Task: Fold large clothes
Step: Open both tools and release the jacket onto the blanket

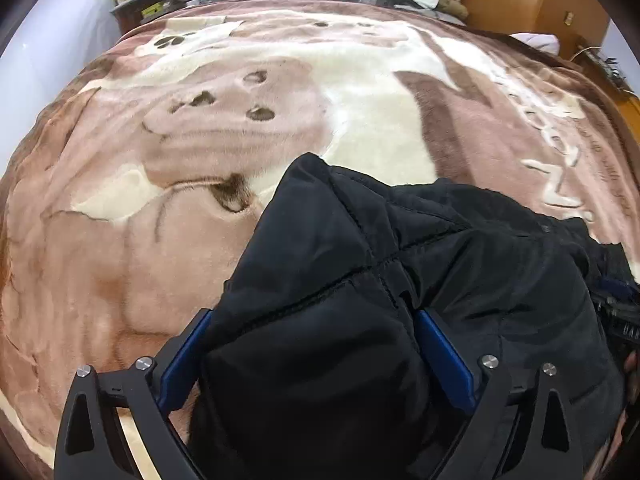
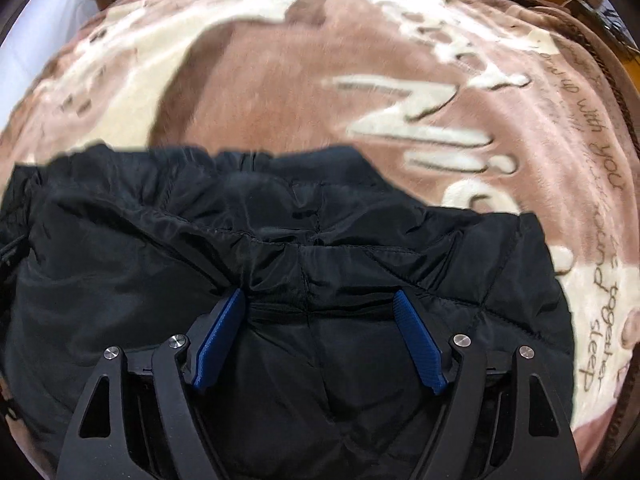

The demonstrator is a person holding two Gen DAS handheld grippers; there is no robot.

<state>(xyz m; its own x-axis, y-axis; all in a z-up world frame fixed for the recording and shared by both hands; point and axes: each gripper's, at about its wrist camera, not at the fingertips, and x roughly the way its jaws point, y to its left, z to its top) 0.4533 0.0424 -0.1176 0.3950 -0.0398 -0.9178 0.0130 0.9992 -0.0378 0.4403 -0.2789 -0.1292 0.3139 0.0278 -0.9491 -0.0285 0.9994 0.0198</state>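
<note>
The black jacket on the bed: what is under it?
Under the black jacket lies a pink and cream plush blanket, showing all around it. The blanket's pattern below the jacket is covered, so anything else there cannot be seen.

Each hand-held tool is built alike. The left gripper (image 1: pixel 312 320), at the bottom of its frame, has matte black arms with long triangular cut-outs, and round silver screw heads cap the pivots — two on each side. Its fingers (image 1: pixel 440 352) are lined with blue pads. The right gripper (image 2: pixel 320 300), low in its frame, shows the same black linkage, the same silver screws, and ribbed blue pads (image 2: pixel 416 340) — finely ridged.
</note>
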